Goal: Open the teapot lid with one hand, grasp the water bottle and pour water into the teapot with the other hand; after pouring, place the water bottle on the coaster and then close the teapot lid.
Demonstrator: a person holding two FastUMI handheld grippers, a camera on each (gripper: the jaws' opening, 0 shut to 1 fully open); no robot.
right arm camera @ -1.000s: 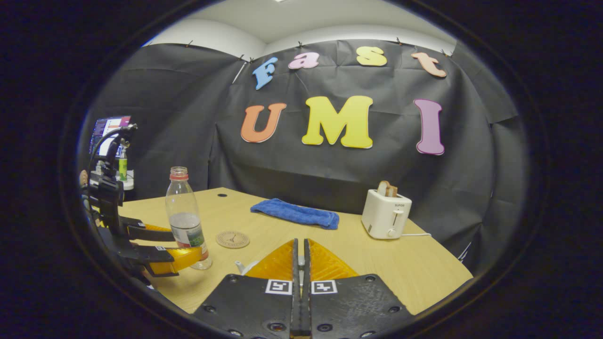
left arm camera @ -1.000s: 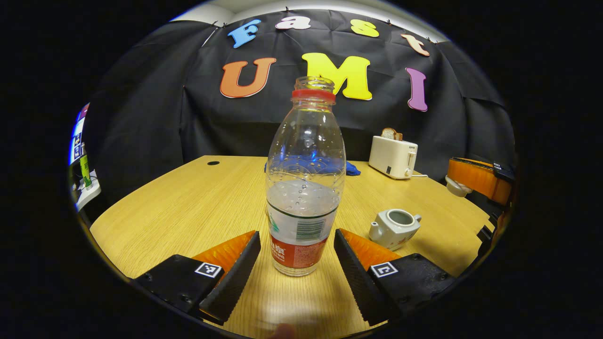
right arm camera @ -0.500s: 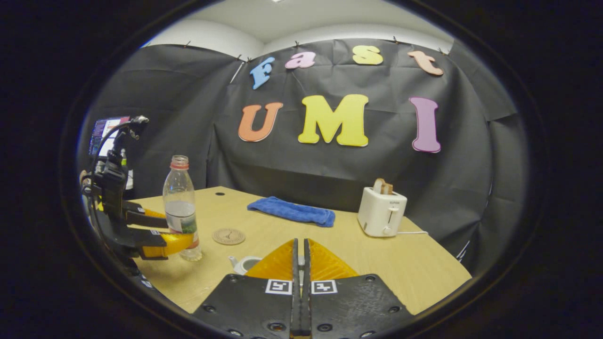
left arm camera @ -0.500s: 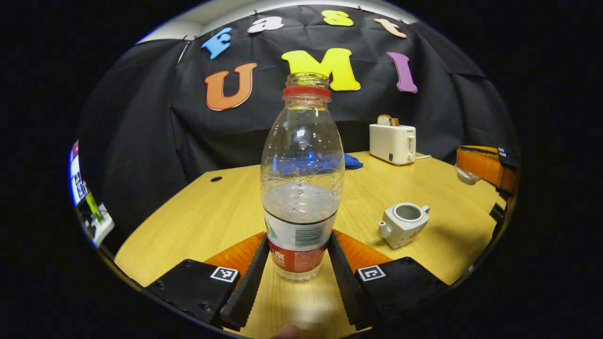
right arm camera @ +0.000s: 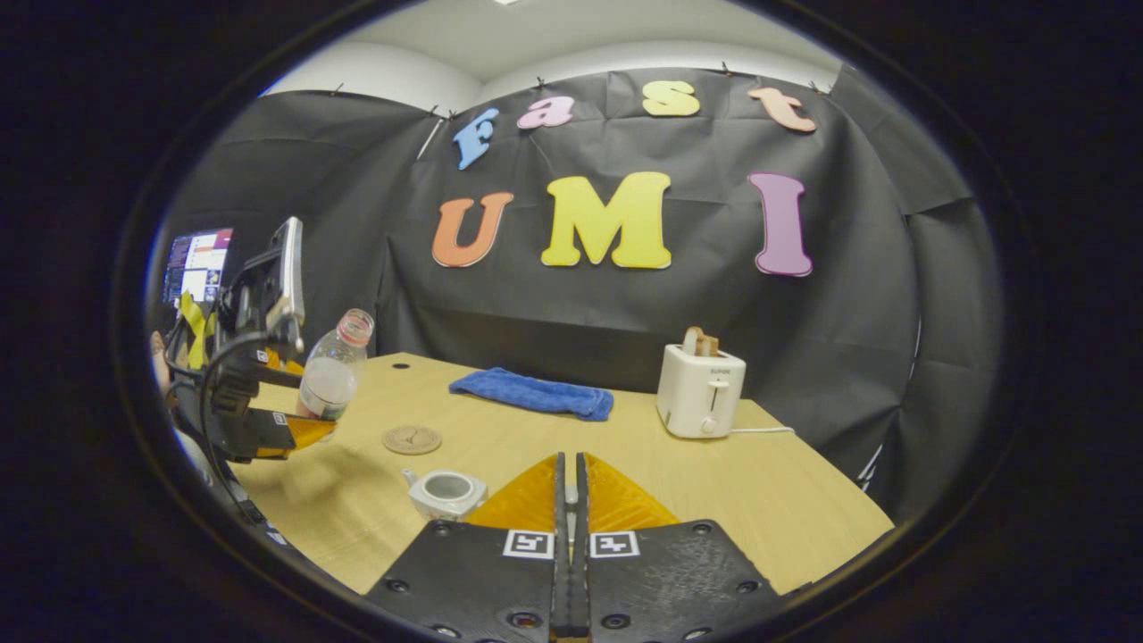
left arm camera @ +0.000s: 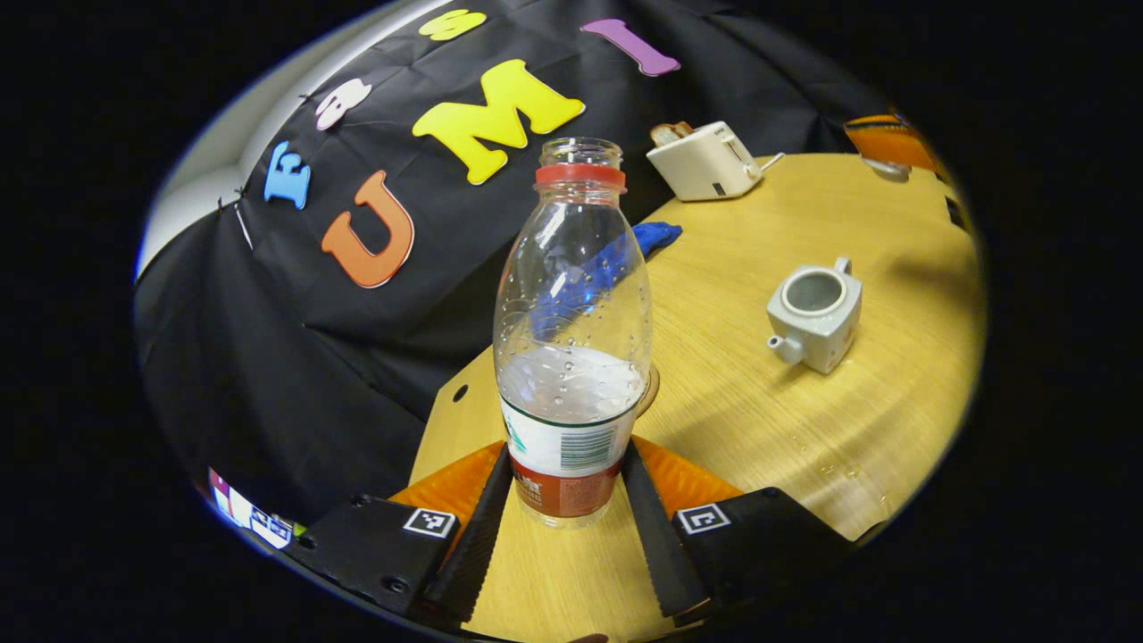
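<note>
We see a wooden table (right arm camera: 804, 500) with a small round hole near its far left corner | a blue towel (right arm camera: 532, 394) lying flat toward the back | a white toaster (right arm camera: 699, 390) with bread in its slot, right of the towel, its cord trailing right | a lit monitor (right arm camera: 195, 265) at far left.

Light wooden table (right arm camera: 786, 500), grain running lengthwise, a small dark hole (right arm camera: 401, 365) near its far left edge. Lying on it: a blue towel (right arm camera: 532, 393) toward the back wall, a white toaster (right arm camera: 698, 389) with bread in its slot to the right, a round coaster (right arm camera: 412, 438) left of centre, and a small white teapot (right arm camera: 444, 492), lid off, nearer the front. A few water drops (left arm camera: 826, 464) near the teapot.
</note>
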